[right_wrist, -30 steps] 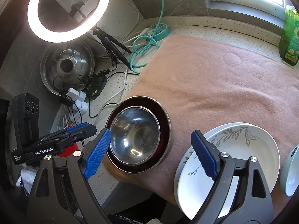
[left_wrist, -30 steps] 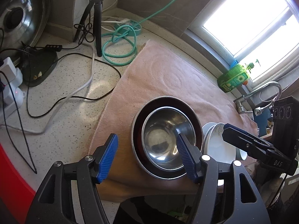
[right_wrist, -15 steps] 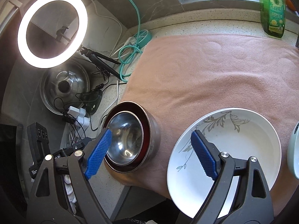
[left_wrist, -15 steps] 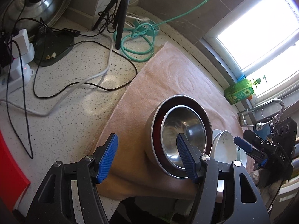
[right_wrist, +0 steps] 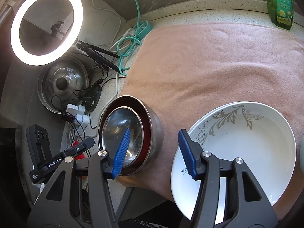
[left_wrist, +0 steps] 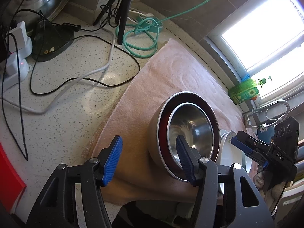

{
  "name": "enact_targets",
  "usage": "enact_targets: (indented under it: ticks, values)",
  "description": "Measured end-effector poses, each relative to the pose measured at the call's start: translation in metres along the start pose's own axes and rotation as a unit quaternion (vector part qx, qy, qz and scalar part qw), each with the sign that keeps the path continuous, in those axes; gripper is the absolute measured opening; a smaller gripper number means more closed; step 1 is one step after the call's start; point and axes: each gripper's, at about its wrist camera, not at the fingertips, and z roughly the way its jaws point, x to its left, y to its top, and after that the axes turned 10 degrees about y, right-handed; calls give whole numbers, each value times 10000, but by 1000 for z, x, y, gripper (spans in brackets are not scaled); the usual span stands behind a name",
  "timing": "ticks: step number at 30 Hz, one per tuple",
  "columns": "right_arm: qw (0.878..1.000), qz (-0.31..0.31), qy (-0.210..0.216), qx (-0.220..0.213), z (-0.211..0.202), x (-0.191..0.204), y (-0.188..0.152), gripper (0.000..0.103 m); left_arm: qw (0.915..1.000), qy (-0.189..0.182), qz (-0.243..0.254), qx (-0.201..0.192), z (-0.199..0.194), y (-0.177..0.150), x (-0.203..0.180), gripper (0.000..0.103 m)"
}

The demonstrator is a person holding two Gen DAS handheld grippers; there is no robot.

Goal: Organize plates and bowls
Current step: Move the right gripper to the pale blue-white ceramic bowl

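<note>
A small steel bowl (left_wrist: 191, 131) sits nested inside a larger steel bowl with a dark red inside (left_wrist: 161, 133) on a pink towel (left_wrist: 174, 72). Both bowls also show in the right wrist view: the small bowl (right_wrist: 117, 127), the large bowl (right_wrist: 152, 125). Stacked white plates with a grey leaf pattern (right_wrist: 247, 138) lie to their right, seen edge-on in the left wrist view (left_wrist: 226, 152). My left gripper (left_wrist: 148, 161) is open and empty, just left of the bowls. My right gripper (right_wrist: 153, 152) is open and empty between bowls and plates.
The speckled counter (left_wrist: 66, 114) left of the towel carries black and white cables, a green cable coil (left_wrist: 140, 38), a tripod (left_wrist: 123, 9), power adapters (left_wrist: 17, 53) and a steel lid (right_wrist: 62, 81). A ring light (right_wrist: 45, 24) and green bottle (right_wrist: 279, 5) stand behind.
Both grippers have drawn back and turned outward, so the bowls and plates look more side-on. The nested bowls and plates have not moved. Both grippers stay open.
</note>
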Motion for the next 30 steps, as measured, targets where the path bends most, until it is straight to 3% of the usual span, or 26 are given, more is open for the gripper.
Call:
enact_targets:
  ticks: [5, 15, 30]
  values:
    - [10000, 50, 19, -6, -2, -2, -1, 51, 10000, 38, 22, 8, 2, 0, 0, 54]
    - [9995, 137, 64, -265, -32, -8, -4, 50, 9998, 51, 92, -137, -5, 3, -8, 49]
    - [9964, 147, -152, -825, -98, -20, -12, 50, 9983, -215, 444, -301, -16, -6, -53, 48]
